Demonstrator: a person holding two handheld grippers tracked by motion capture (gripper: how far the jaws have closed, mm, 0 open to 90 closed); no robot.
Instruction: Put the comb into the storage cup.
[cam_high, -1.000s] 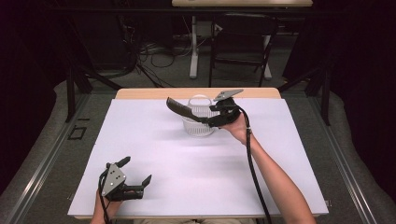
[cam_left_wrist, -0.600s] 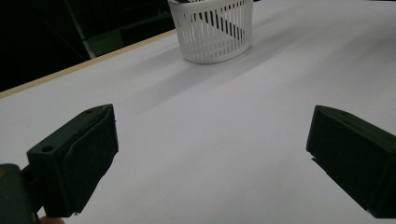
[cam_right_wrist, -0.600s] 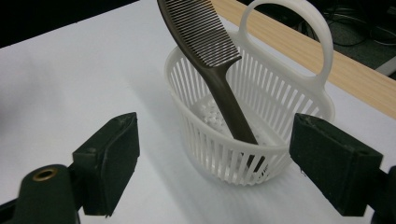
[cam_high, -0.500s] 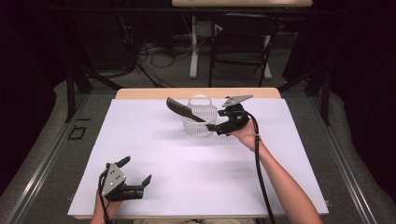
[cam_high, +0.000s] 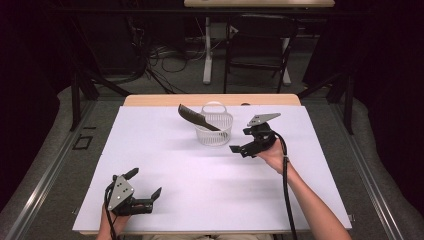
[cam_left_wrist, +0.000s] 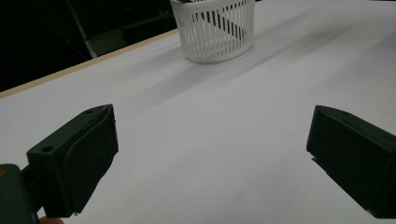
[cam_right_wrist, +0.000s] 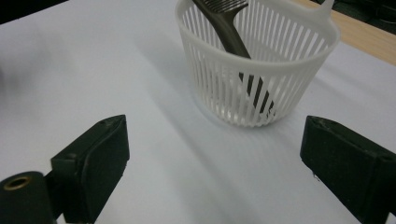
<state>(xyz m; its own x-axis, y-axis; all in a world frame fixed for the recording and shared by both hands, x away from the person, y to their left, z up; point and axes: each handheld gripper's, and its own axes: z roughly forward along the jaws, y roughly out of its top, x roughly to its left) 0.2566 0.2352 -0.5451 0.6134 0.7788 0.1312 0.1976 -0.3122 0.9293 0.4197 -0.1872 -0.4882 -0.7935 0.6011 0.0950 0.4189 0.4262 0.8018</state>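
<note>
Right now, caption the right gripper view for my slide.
Open right gripper faces white basket holding a dark comb.

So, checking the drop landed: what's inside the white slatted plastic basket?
A dark plastic comb leans inside the white slatted basket, toothed end sticking over the rim. Its lower end is partly hidden behind slats.

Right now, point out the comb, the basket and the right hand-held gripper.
comb (cam_high: 192, 117), high view, toothed end sticking out over the rim.
basket (cam_right_wrist: 261, 100), right gripper view, slatted white wall.
right hand-held gripper (cam_high: 239, 148), high view, between its open jaw tips.
</note>
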